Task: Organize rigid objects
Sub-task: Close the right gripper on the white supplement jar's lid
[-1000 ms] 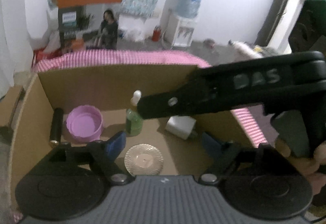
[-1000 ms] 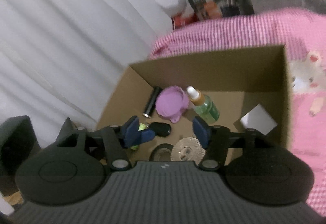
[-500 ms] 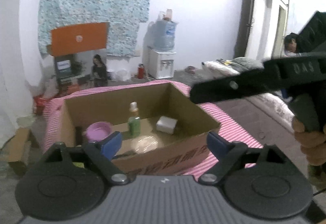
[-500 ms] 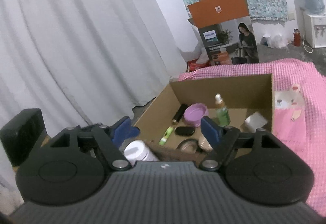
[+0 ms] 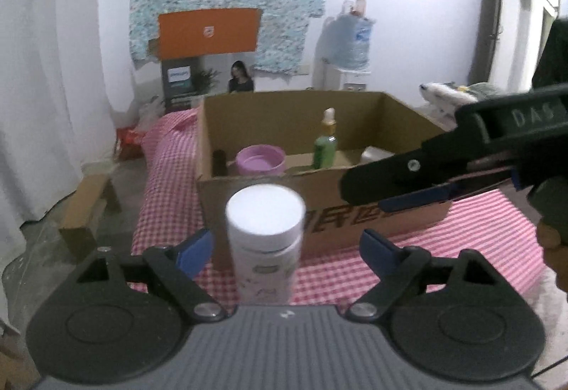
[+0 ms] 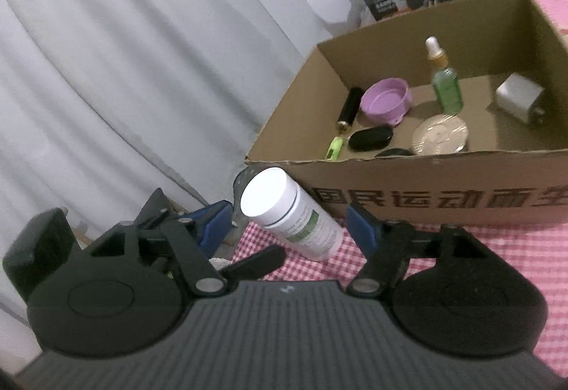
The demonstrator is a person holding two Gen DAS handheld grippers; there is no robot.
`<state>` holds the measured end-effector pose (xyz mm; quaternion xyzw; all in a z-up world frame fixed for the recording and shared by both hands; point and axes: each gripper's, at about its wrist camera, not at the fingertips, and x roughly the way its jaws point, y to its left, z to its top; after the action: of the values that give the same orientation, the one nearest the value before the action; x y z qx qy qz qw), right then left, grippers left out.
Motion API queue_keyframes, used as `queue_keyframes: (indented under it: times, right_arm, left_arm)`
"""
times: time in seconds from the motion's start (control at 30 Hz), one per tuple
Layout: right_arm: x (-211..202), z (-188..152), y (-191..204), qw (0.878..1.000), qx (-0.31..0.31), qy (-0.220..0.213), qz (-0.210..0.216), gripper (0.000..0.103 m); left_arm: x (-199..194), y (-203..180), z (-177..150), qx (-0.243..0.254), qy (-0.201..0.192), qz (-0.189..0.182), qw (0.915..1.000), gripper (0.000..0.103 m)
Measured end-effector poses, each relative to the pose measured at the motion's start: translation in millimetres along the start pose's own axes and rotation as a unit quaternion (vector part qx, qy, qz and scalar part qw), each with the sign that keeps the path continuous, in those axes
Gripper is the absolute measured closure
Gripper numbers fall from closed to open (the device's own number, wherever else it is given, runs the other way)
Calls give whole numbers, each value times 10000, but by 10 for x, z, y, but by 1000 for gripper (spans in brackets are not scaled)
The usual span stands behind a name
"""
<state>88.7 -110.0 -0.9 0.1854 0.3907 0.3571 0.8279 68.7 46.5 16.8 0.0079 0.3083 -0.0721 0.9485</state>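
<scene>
Left hand-held gripper point(image 5: 285, 246) | spread wide, white bottle point(image 5: 265, 240) between fingers, untouched | right hand-held gripper point(image 6: 289, 225) same

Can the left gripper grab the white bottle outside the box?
Probably yes. The left gripper is open with the white bottle standing upright between its fingers, in front of the cardboard box. Nothing blocks it.

A bed covered in pink-and-white checked cloth point(image 5: 167, 177) carries an open cardboard box point(image 6: 443, 177) printed with dark characters on its front wall, and a white-capped bottle point(image 6: 294, 216) stands on the cloth just before the box's near left corner, close to the bed's left edge
</scene>
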Motion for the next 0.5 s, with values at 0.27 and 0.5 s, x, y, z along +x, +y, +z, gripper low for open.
queue_keyframes:
  times: [0.27, 0.5]
  right_arm:
    - [448, 89, 70, 9998, 73, 161, 52, 51]
    - [610, 110, 62, 9994, 194, 283, 62, 64]
  left_arm:
    - [286, 139, -58, -204, 161, 44, 9997, 36]
    - [321, 169, -69, -322, 202, -16, 9993, 48]
